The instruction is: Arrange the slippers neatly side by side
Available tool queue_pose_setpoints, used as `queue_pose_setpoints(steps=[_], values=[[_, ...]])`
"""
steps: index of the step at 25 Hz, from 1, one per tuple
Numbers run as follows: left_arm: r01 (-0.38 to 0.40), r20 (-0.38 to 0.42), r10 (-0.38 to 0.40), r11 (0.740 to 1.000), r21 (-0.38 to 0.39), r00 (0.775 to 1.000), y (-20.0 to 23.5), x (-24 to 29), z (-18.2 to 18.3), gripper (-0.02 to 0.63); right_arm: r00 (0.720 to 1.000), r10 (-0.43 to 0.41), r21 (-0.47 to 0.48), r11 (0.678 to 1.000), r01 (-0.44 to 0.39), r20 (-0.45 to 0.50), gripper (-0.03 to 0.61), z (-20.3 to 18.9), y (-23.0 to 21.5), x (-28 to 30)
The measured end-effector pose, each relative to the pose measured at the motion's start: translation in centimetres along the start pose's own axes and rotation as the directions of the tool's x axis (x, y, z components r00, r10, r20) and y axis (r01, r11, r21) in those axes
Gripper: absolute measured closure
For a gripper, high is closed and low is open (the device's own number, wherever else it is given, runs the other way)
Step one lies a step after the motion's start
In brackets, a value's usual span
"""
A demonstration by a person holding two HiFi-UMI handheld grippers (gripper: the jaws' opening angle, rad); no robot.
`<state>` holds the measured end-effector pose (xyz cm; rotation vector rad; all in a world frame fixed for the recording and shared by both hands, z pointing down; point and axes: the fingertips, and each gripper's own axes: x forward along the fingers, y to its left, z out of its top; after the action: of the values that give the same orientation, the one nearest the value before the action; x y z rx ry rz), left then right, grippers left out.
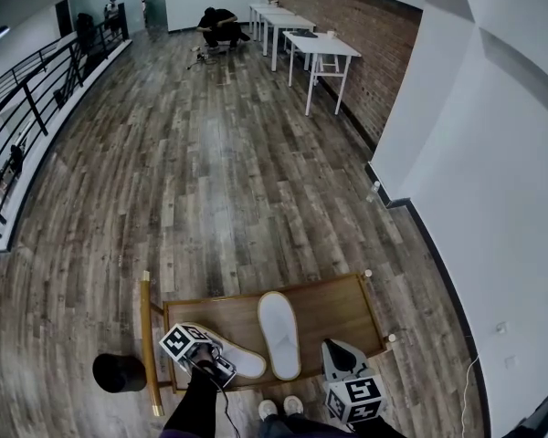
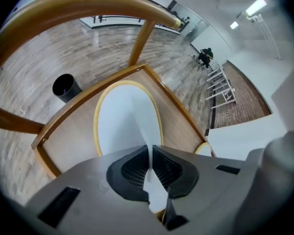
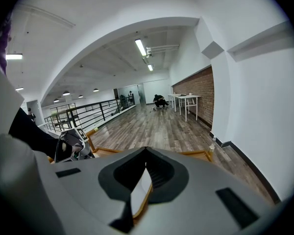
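Carrier: a low wooden platform (image 1: 333, 308) on the plank floor, with a curved wooden rail (image 1: 146, 336) along its left edge.
Your left gripper (image 1: 219, 367): at the near-left corner, pointing steeply down. The jaws are pressed together on a fold of the skewed slipper's white upper, and the left gripper view shows that fold running up between the pads.
Skewed slipper (image 1: 242, 361): white with a tan rim, lying at the near-left corner, askew to the other. Its right-hand end sits just beside the other's near end. You cannot tell whether the two touch.
Straight slipper (image 1: 279, 334): same make, flat at the middle of the platform, running lengthwise from the near edge toward the far edge. Neither gripper touches it.
Your right gripper (image 1: 341, 352): over the near-right corner, apart from the straight slipper. The jaw tips meet in its own view. A white, tan-edged sliver shows in the gap behind them, and what it is cannot be made out.
Alignment: not side by side; one straight, one skewed.
Surroundings: a black bin (image 1: 119, 372) stands on the floor just left of the rail.
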<state>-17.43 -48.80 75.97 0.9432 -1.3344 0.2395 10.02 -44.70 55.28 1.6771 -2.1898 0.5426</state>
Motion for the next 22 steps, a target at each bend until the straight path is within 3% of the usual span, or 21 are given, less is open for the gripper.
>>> queue_pose_setpoints(steps=[2,4,10,13,16,22], values=[[0.018,-0.008,-0.017,0.992,0.126,1.0,-1.2,-0.5,-0.2,0.603,1.0,0.003,-0.001,1.0,-0.003,0.002,0.58,0.2,0.2,0.0],[0.035,-0.018,-0.032,0.966,0.258,0.999,-2.7,-1.0,-0.4,0.603,1.0,0.007,-0.003,1.0,-0.007,0.004,0.58,0.4,0.6,0.1],[0.078,-0.06,-0.055,0.857,0.509,0.997,-6.8,-0.8,-2.6,0.603,1.0,0.009,0.002,1.0,-0.009,0.013,0.58,0.4,0.7,-0.1],[0.072,-0.084,-0.026,0.787,0.612,0.996,-8.4,-0.2,-3.8,0.603,1.0,0.001,0.011,1.0,-0.002,0.015,0.58,0.3,0.5,-0.3],[0.067,-0.118,0.018,0.731,0.679,0.993,-9.7,0.6,-4.7,0.603,1.0,-0.011,0.014,1.0,0.011,0.016,0.58,0.4,-0.1,-0.6],[0.045,-0.157,0.106,0.674,0.737,0.982,-10.3,2.8,-5.3,0.603,1.0,-0.019,0.028,0.999,0.019,0.014,0.58,0.0,-1.1,-0.6]])
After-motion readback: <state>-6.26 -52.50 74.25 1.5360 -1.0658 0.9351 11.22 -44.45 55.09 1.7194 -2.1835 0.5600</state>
